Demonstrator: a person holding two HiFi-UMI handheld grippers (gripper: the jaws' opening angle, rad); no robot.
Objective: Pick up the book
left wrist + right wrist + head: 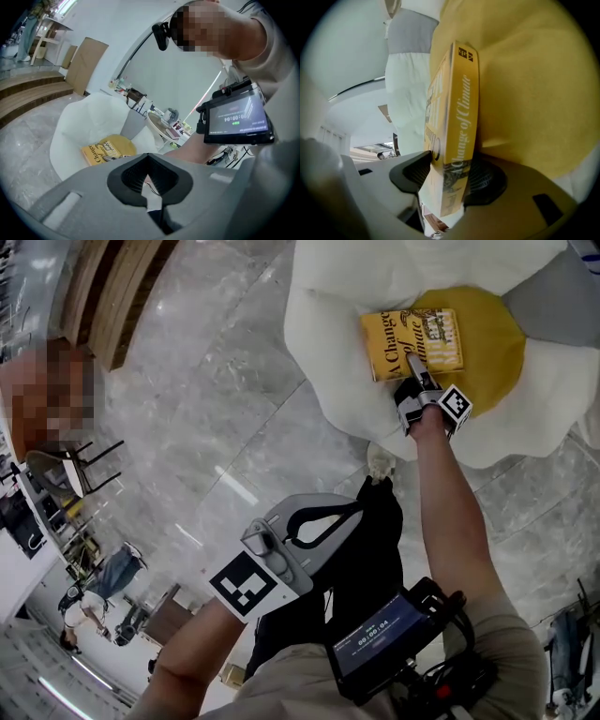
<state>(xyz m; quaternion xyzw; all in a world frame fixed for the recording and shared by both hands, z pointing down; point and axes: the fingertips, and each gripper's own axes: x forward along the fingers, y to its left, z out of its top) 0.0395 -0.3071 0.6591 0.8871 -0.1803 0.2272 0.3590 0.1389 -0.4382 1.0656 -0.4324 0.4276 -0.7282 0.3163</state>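
A yellow book [412, 341] lies flat on the yellow cushion [492, 352] of a white flower-shaped seat [328, 334]. My right gripper [417, 373] reaches to the book's near edge. In the right gripper view the book [457, 117] stands spine-on between the wide jaws of that gripper [450, 177], with the pads on either side of it and no clear squeeze. My left gripper [356, 510] hangs low by my body, well away from the seat, jaws together and empty. The left gripper view shows its jaws [150, 158] closed, with the book [101, 152] far beyond them.
Grey marble floor [216, 427] surrounds the seat. Wooden steps [112, 287] run at the upper left. A grey cushion [562, 296] lies at the seat's far right. A screen device [384, 638] hangs at my chest. A small round table [159, 126] stands behind the seat.
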